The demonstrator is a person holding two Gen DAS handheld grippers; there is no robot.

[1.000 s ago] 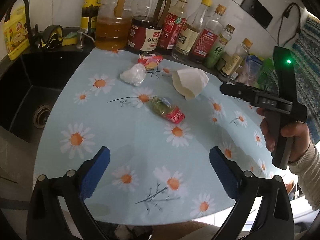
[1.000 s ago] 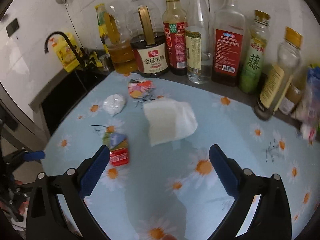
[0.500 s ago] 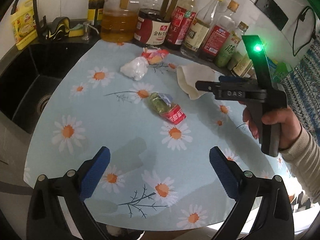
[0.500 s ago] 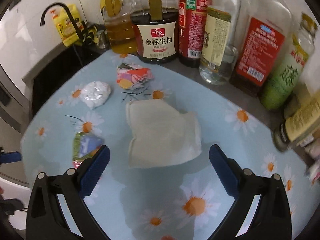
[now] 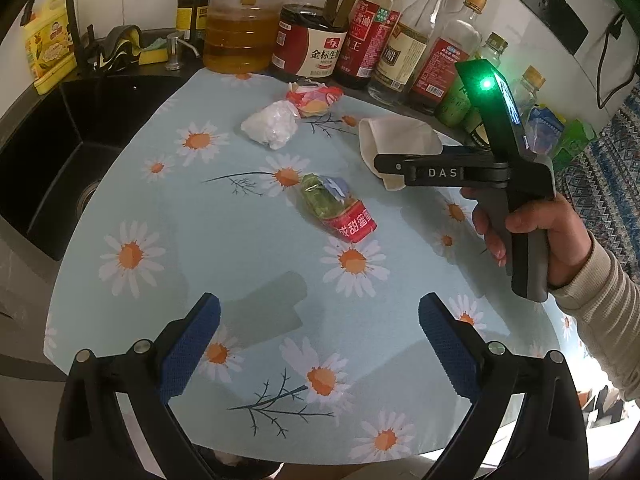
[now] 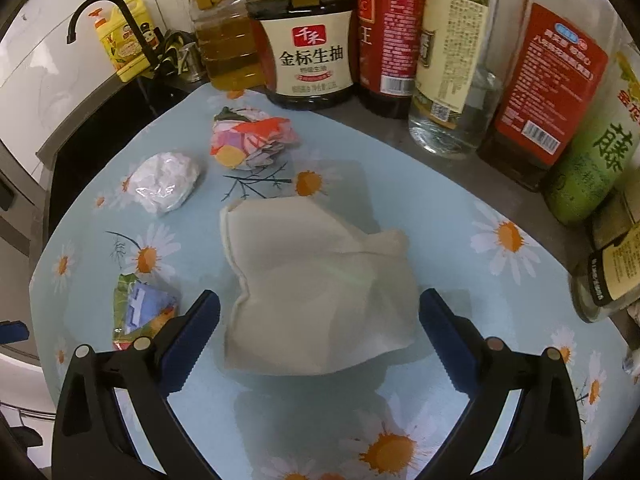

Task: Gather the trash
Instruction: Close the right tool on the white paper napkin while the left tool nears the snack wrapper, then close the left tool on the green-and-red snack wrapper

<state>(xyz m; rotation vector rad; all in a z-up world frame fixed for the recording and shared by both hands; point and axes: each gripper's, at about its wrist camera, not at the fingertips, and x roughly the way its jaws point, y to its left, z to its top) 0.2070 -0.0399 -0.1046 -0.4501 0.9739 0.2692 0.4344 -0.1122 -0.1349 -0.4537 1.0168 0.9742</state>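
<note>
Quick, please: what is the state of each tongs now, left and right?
Left tongs: open, holding nothing.
Right tongs: open around the white napkin, not gripping.

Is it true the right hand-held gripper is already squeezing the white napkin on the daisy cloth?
Not quite. The right hand-held gripper is open, its fingers on either side of the white napkin, not squeezing it yet. The napkin does lie on the daisy cloth; the right wrist view shows this.

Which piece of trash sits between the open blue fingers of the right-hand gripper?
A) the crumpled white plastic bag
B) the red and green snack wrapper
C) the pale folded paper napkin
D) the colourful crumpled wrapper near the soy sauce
C: in the right wrist view the right gripper stands open with the pale folded paper napkin between its fingers.
</note>
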